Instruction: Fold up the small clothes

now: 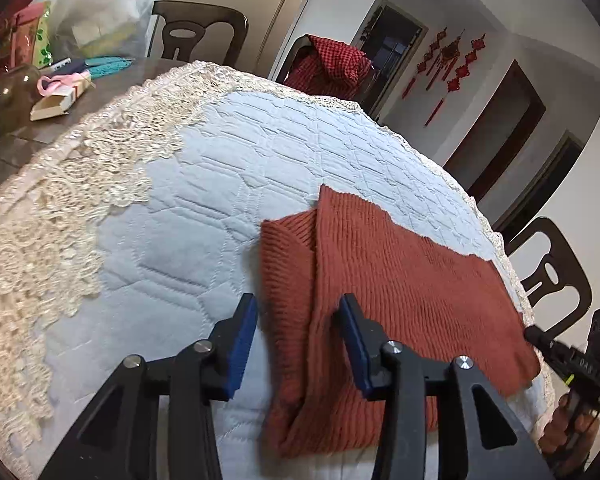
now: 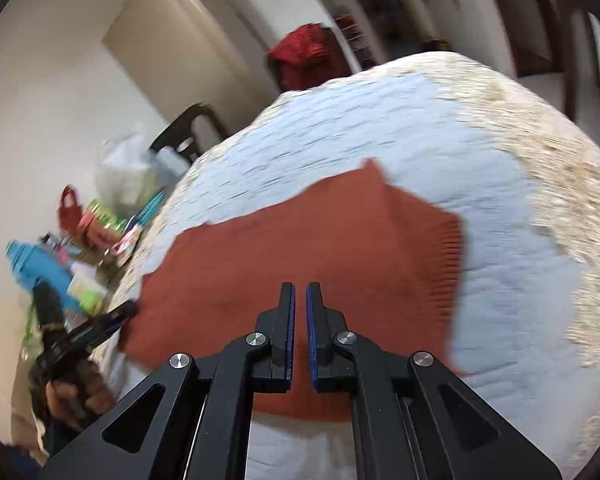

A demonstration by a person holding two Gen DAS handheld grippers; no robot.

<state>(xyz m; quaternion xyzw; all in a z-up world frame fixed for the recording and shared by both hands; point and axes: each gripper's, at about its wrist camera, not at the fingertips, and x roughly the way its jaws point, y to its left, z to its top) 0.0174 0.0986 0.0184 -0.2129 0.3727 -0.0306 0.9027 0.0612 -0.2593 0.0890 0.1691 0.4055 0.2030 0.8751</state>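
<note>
A rust-red ribbed knit garment (image 1: pixel 392 292) lies partly folded on the pale blue quilted cloth (image 1: pixel 220 184), one flap laid over its left part. My left gripper (image 1: pixel 298 312) is open, its jaws just above the garment's left folded edge, holding nothing. In the right wrist view the same garment (image 2: pixel 308 248) lies below my right gripper (image 2: pixel 300 296), whose blue pads are nearly together with nothing between them. The right gripper's tip also shows in the left wrist view (image 1: pixel 534 332) at the garment's right edge. The left gripper (image 2: pixel 120 314) shows at the garment's left edge.
The cloth has a wide cream lace border (image 1: pixel 72 200). Clutter sits at the table's far left: a glass jar (image 1: pixel 8 96), a small box (image 1: pixel 60 100), bags. Dark wooden chairs (image 1: pixel 552 276) stand around; one holds a red checked cloth (image 1: pixel 332 64).
</note>
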